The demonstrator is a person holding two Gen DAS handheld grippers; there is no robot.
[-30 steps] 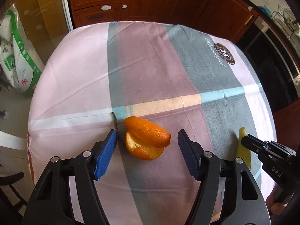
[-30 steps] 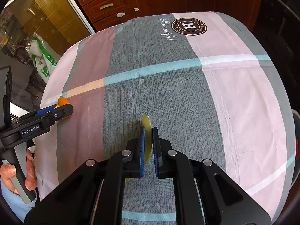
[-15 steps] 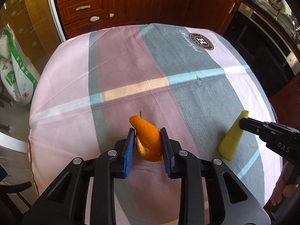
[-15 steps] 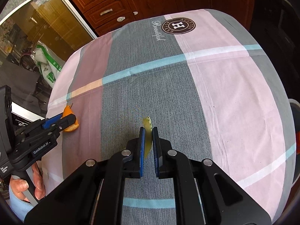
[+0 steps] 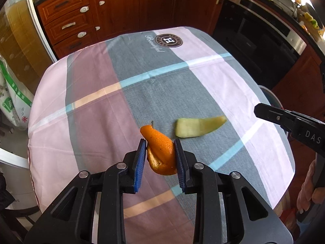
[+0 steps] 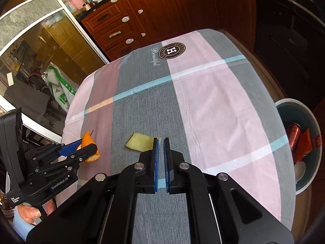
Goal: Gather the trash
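Note:
My left gripper (image 5: pixel 159 141) is shut on a curled orange peel (image 5: pixel 160 152), held up off the plaid tablecloth (image 5: pixel 101 85); from the right wrist the same peel (image 6: pixel 87 140) shows in that gripper (image 6: pixel 89 145). A flat yellow-green peel (image 6: pixel 140 143) is free over the grey stripe, just left of my right gripper (image 6: pixel 161 139). That gripper's jaws are shut with nothing visibly held. In the left wrist view the yellow-green peel (image 5: pixel 199 127) sits well apart from the right gripper's tip (image 5: pixel 257 109). Whether it rests on the cloth or is falling, I cannot tell.
A round bin (image 6: pixel 310 120) with red wrappers inside stands on the floor off the table's right edge. Wooden cabinets (image 5: pixel 121 8) and a dark oven (image 5: pixel 264 32) lie beyond the far edge. A white and green bag (image 5: pixel 14 101) sits on the floor at the left.
The left jaws closed on the orange peel and lifted it off the cloth. The yellow-green peel, held between the right jaws before, has come out and is now beside them. Both hands rose.

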